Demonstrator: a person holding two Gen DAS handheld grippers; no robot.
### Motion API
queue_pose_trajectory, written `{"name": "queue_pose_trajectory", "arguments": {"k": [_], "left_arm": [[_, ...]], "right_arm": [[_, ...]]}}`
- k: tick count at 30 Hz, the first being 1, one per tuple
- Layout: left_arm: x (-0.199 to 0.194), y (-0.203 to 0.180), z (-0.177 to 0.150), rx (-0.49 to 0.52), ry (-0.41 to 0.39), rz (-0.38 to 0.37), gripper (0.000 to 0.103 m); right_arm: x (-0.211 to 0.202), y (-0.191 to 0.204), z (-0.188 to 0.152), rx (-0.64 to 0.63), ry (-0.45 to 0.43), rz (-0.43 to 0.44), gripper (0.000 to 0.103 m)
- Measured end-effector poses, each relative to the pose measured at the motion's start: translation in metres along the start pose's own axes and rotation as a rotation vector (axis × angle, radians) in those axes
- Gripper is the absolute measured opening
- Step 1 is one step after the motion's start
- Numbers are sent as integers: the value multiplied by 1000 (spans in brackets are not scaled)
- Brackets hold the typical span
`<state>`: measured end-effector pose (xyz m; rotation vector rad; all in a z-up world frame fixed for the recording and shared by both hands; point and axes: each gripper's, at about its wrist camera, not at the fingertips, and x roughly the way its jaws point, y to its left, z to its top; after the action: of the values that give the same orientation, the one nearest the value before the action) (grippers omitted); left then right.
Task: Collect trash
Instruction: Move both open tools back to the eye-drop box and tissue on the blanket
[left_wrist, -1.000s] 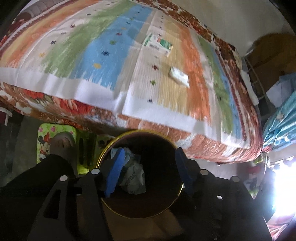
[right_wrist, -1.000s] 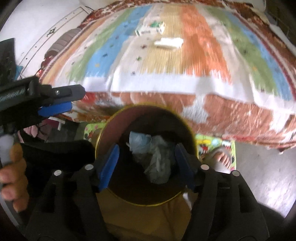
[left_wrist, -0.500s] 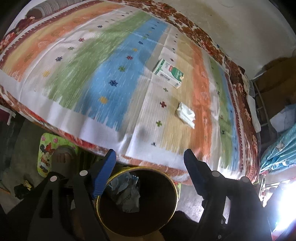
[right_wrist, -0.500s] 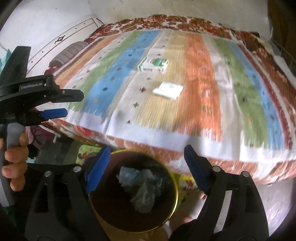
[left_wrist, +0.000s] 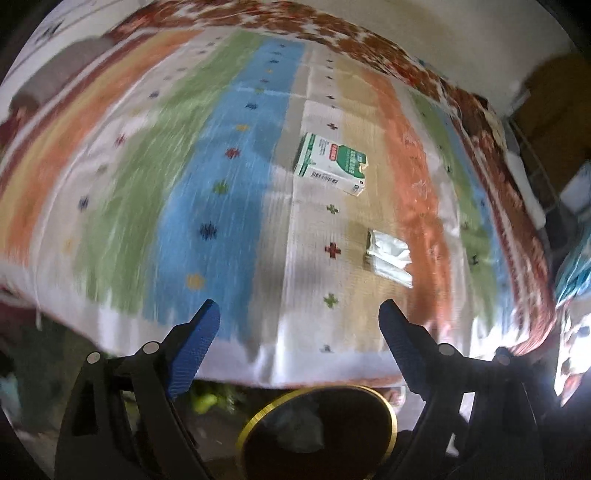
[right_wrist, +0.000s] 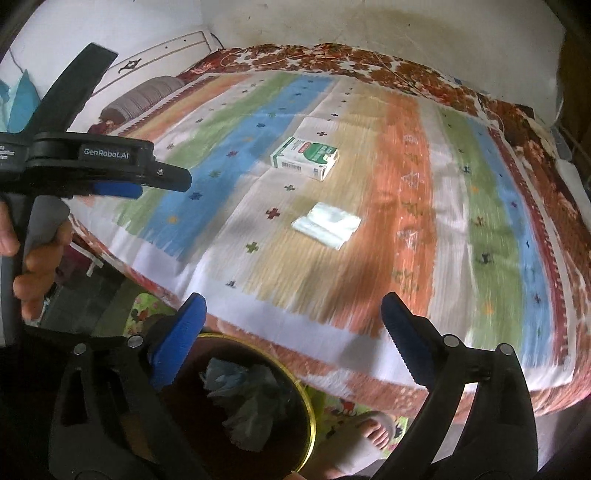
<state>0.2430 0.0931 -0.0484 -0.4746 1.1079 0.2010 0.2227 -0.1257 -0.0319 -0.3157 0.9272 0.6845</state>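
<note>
A green and white carton (left_wrist: 332, 163) (right_wrist: 305, 158) lies on the striped bedspread (left_wrist: 207, 206) (right_wrist: 406, 206). A crumpled white wrapper (left_wrist: 389, 256) (right_wrist: 327, 226) lies nearer the bed's front edge. A gold-rimmed brown bin (left_wrist: 317, 432) (right_wrist: 243, 406) stands on the floor below, holding crumpled bluish plastic (right_wrist: 240, 398). My left gripper (left_wrist: 299, 321) is open and empty above the bed edge. My right gripper (right_wrist: 291, 317) is open and empty over the bin and bed edge. The left gripper also shows in the right wrist view (right_wrist: 118, 184).
A grey bolster (right_wrist: 144, 96) lies at the head of the bed on the left. A bare foot (right_wrist: 376, 428) stands on a green patterned mat (right_wrist: 144, 314) beside the bin. Furniture and clutter (left_wrist: 546, 122) stand to the right of the bed.
Both grippers have risen from over the bin towards the bed and opened wider. The carton and wrapper now look closer; the bin has dropped to the bottom of both views.
</note>
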Motion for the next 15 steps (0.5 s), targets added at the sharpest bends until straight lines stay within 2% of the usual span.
{"name": "queue_pose_trajectory", "arguments": {"k": [4,9,11,13,15], "left_arm": [[13,-2,18,90,1,-2,92],[24,-9,45,273,-61,84,97],[27,-9,56,319,-77,81,97],[32,-11,66,401,-95,63,97],[42,-19,71,534,-109,82,97]], "right_arm": [[10,-6,9,-25,-12,-2,93],[23,-12,21,-78,-22,17,94],[30,-16,25,-82,-17,38,94],[38,-16,28,-106,-18,48,94],[43,-14,32,-143,-29,58,94]]}}
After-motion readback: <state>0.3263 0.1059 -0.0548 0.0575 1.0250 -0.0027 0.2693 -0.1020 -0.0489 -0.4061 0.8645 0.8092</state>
